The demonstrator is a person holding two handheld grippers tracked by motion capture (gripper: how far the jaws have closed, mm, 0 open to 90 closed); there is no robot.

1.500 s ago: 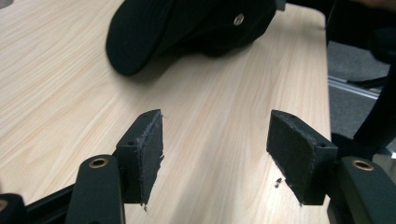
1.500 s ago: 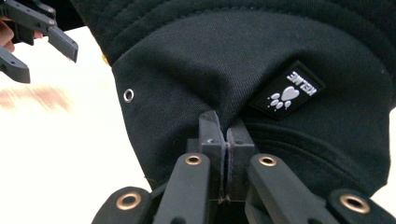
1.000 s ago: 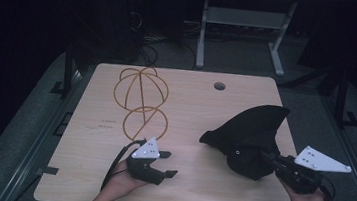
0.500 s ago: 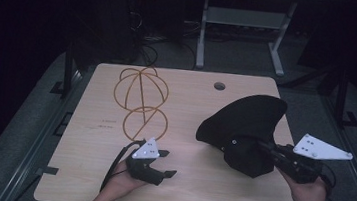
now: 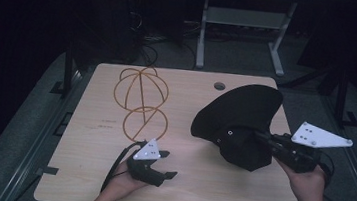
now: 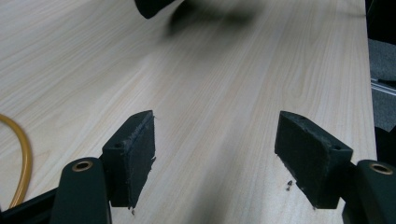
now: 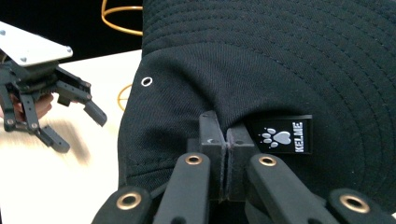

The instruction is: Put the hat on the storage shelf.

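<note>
Right gripper (image 7: 226, 140) clamps black hat (image 5: 237, 119), paw label beside fingers in right gripper view; left gripper (image 5: 159, 171) gapes, bare table (image 6: 224, 79) between fingers

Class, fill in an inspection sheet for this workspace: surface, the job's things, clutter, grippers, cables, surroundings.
Surface: light wooden table, round hole near its far edge.
Job's things: black hat, lifted and tilted; wire stand of orange loops at far left.
Clutter: nothing seen.
Grippers: right gripper shut on the hat's fabric beside a paw-print label; left gripper open over bare table.
Cables: black cable trailing from the left gripper.
Surroundings: dark room, metal frame beyond the table.
</note>
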